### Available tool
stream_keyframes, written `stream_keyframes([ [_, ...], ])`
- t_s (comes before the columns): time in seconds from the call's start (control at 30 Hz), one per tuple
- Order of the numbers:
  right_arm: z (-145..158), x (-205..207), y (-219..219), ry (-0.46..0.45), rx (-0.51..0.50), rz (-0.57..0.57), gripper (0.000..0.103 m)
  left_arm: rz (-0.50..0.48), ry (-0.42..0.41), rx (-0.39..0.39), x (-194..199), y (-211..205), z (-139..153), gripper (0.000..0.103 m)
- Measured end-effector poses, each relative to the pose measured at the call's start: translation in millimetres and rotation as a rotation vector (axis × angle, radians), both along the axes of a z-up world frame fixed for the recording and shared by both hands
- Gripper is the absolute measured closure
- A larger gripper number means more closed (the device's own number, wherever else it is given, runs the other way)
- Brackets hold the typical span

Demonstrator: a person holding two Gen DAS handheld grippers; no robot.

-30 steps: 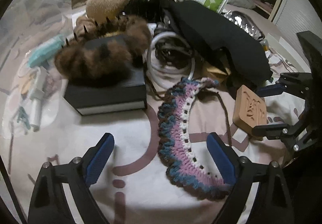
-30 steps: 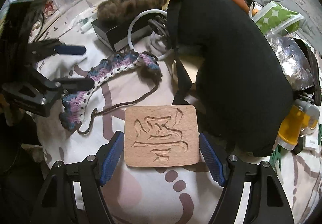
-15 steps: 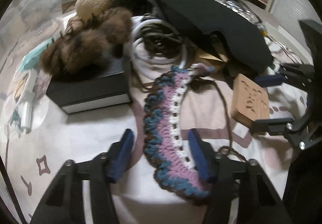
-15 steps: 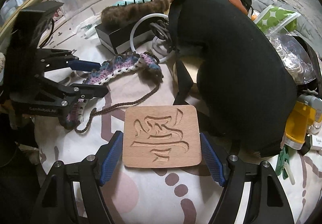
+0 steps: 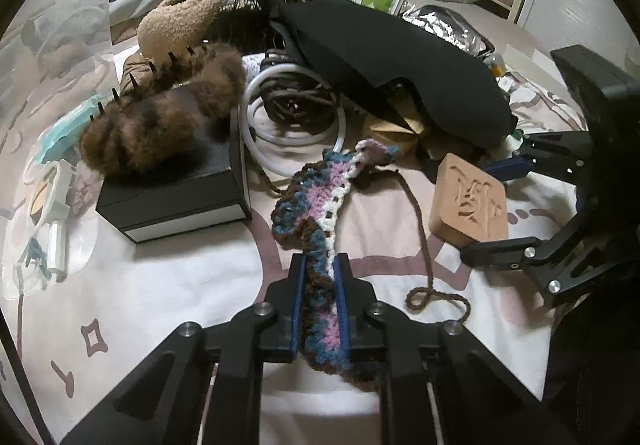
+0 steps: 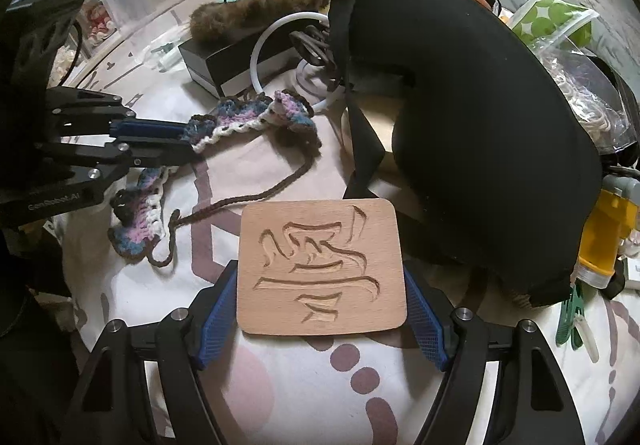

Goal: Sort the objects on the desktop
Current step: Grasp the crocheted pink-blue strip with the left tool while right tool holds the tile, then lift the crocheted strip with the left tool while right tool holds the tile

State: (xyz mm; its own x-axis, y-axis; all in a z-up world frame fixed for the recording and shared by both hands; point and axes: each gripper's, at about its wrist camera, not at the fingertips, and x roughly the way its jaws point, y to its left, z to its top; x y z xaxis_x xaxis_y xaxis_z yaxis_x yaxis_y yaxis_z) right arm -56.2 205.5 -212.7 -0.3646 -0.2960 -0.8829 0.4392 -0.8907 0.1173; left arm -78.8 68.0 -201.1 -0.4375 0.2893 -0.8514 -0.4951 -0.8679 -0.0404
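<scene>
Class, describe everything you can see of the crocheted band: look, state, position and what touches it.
The crocheted band is a soft, ruffled yarn strip in pink, blue, white and brown, lying curved on the patterned cloth. The left gripper, whose jaws have just been closing, pinches its near end. A brown yarn cord trails from it.

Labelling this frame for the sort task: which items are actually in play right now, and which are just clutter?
In play:
- crochet band, pinched in the left gripper, whose jaws have just been closing
- carved wooden block, between the right gripper pads; contact unclear

Lying about:
- black box with furry hair clip on top
- white tube coil
- black pouch
- yellow bottle
</scene>
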Motion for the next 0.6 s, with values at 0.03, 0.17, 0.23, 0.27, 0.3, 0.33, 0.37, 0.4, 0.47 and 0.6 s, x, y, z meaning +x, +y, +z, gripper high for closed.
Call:
stream_keyframes([
  [0.03,0.2,0.0,-0.7,-0.003,0.001,-0.004,0.026,0.001,0.003,0.003,0.1,-1.0,1.5,0.089],
  [0.17,3.1,-1.4,-6.1,-0.017,0.020,-0.013,0.026,0.010,0.013,0.018,-0.7,-6.0,8.5,0.089],
  [0.23,4.2,-4.5,-4.3,-0.024,0.013,-0.016,0.026,0.017,0.019,0.029,-0.9,-9.1,12.8,0.089],
  [0.27,4.1,-5.6,-1.1,-0.025,0.006,-0.017,0.026,0.021,0.024,0.036,-1.3,-10.6,16.0,0.090],
  [0.3,5.2,-6.1,1.0,-0.026,-0.001,-0.017,0.026,0.024,0.028,0.042,-1.6,-12.1,18.7,0.090],
  [0.33,7.7,-6.0,0.8,-0.026,-0.007,-0.018,0.026,0.030,0.033,0.050,-2.0,-14.3,21.9,0.090],
  [0.37,9.9,-5.8,0.9,-0.025,-0.011,-0.019,0.026,0.033,0.036,0.054,-1.7,-15.5,23.4,0.090],
  [0.4,11.2,-5.9,1.4,-0.023,-0.015,-0.019,0.026,0.039,0.038,0.060,-2.0,-17.3,25.9,0.090],
  [0.47,16.6,-4.9,2.6,-0.015,-0.028,-0.017,0.026,0.050,0.042,0.073,-2.4,-21.1,31.5,0.090],
  [0.6,27.8,-3.7,-0.3,0.003,-0.050,-0.021,0.026,0.065,0.058,0.093,-1.4,-29.4,44.9,0.094],
])
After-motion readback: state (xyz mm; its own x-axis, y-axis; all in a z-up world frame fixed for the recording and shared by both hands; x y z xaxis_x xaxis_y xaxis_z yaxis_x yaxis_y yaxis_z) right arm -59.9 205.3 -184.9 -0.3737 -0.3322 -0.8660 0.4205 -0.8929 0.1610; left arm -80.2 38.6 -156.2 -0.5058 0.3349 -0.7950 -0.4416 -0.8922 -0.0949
